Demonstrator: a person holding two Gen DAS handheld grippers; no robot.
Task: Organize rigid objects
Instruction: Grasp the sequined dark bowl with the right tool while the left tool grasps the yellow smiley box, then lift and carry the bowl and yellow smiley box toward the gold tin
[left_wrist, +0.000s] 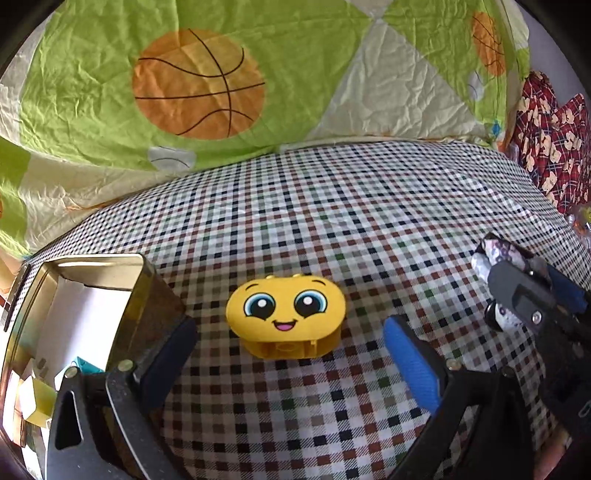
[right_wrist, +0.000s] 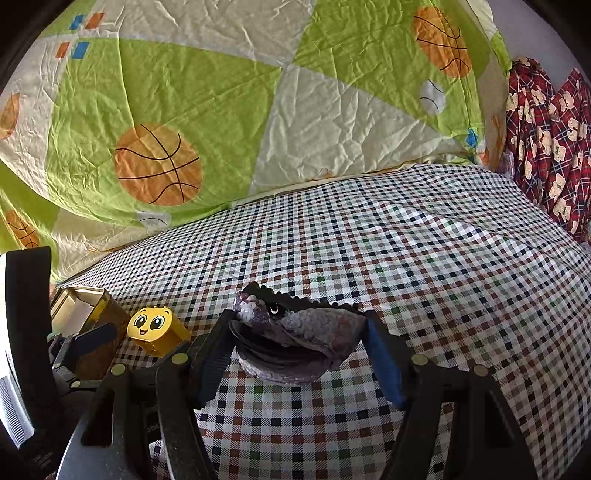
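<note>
A yellow block with a cartoon face (left_wrist: 286, 317) lies on the checked cloth. My left gripper (left_wrist: 288, 326) stands open around it, a gap showing on each side between the block and the fingertips. A grey scaly toy animal head (right_wrist: 295, 332) with jagged teeth and an open mouth sits between the pads of my right gripper (right_wrist: 298, 319), which is shut on it. In the left wrist view that right gripper (left_wrist: 517, 291) and the toy animal head (left_wrist: 496, 254) are at the right. The yellow block (right_wrist: 155, 328) shows at the left of the right wrist view.
A gold tin box (left_wrist: 142, 269) stands open just left of the block, with white card and small boxes inside. A green basketball quilt (left_wrist: 199, 85) rises behind the checked cloth (left_wrist: 369, 206). Red patterned clothing (left_wrist: 554, 147) lies at the far right.
</note>
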